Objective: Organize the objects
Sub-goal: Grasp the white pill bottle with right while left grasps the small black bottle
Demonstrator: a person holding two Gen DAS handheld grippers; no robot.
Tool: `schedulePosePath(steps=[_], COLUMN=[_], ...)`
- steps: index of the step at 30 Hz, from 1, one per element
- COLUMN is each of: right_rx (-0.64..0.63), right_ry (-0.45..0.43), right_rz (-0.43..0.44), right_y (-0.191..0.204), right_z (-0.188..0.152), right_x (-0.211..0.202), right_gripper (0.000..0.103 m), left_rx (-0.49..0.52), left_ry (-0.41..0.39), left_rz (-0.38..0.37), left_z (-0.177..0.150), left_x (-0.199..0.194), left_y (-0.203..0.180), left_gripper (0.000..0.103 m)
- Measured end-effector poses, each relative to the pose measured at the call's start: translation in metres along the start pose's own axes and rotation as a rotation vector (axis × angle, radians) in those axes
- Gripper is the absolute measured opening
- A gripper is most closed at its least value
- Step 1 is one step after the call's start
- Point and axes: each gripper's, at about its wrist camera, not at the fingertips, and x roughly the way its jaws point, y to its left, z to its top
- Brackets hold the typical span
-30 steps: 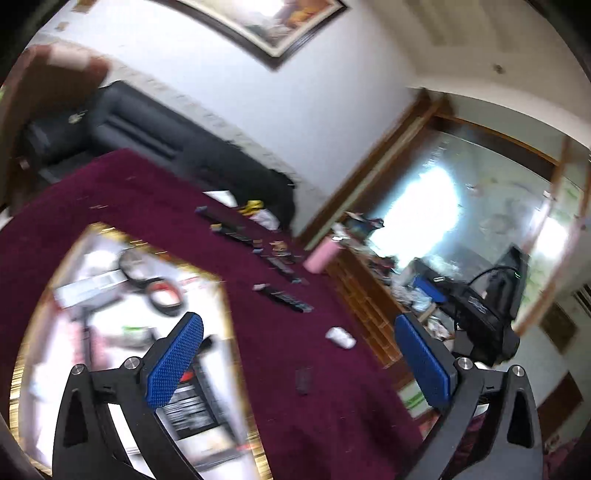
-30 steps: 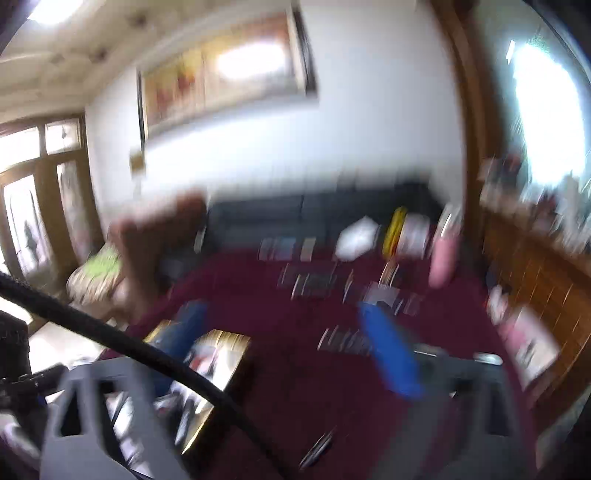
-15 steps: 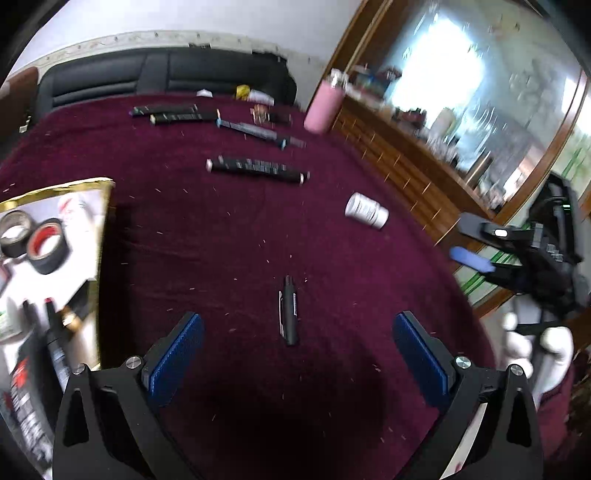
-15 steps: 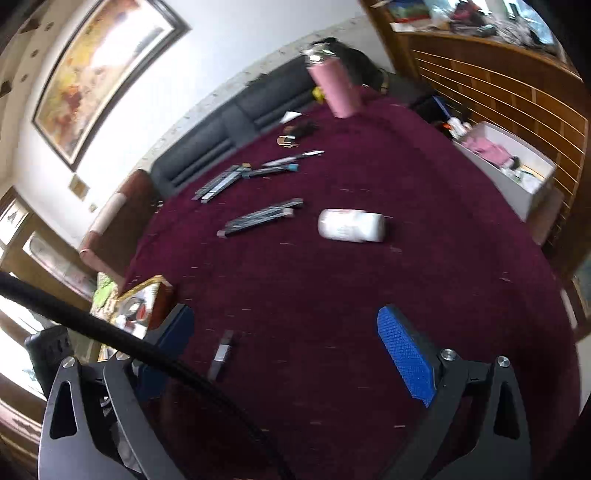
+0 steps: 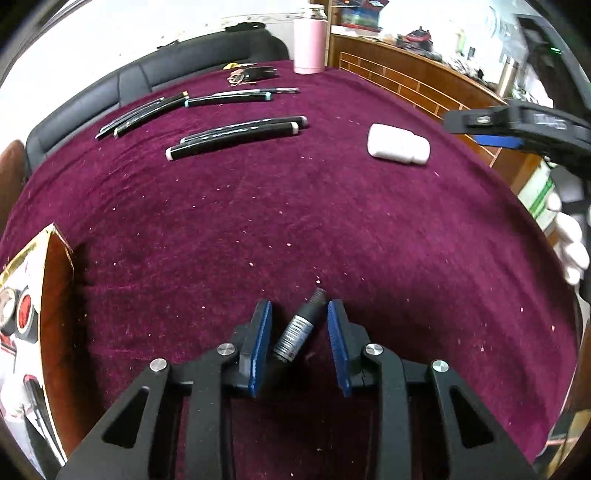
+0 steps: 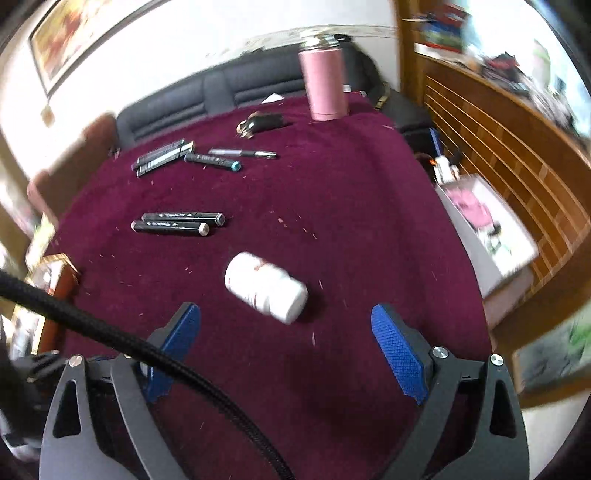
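A pen (image 5: 300,329) is set nearest on the tablecloth (image 5: 332,229), markers (image 5: 236,138) far left, a bottle (image 5: 399,148) far right.

Your left claw (image 5: 299,332): low over the bench, blue pads narrowed with gaps either side of what lies between them, not clamped | Your right claw (image 6: 284,354): pads spread wide, tilted down toward the bench, nothing between them | Your right hand (image 5: 570,251): white-gloved, on the right claw's grip.

A home living room: black sofa (image 6: 221,92), framed painting (image 6: 74,33), wooden cabinetry (image 6: 498,147).
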Motion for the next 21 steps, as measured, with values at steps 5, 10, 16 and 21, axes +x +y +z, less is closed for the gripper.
schedulePosePath(steps=[5, 10, 16, 21], right_rx=[-0.108, -0.161, -0.11, -0.069], right_ry=[0.126, 0.182, 0.188, 0.193], right_rz=[-0.047, -0.096, -0.08, -0.045], right_y=[0.011, 0.022, 0.019, 0.019], right_z=[0.012, 0.006, -0.006, -0.012], right_x=[0.054, 0.066, 0.055, 0.041], right_gripper=[0.083, 0.036, 0.034, 0.034], left_rx=[0.007, 0.052, -0.041, -0.093], left_ry=[-0.012, -0.028, -0.037, -0.055], left_rz=[0.016, 0.012, -0.036, -0.057], left_z=[0.006, 0.007, 0.005, -0.004], left_x=[0.008, 0.009, 0.001, -0.01], left_y=[-0.007, -0.019, 0.005, 0.017], left_gripper=[0.035, 0.039, 0.009, 0.009])
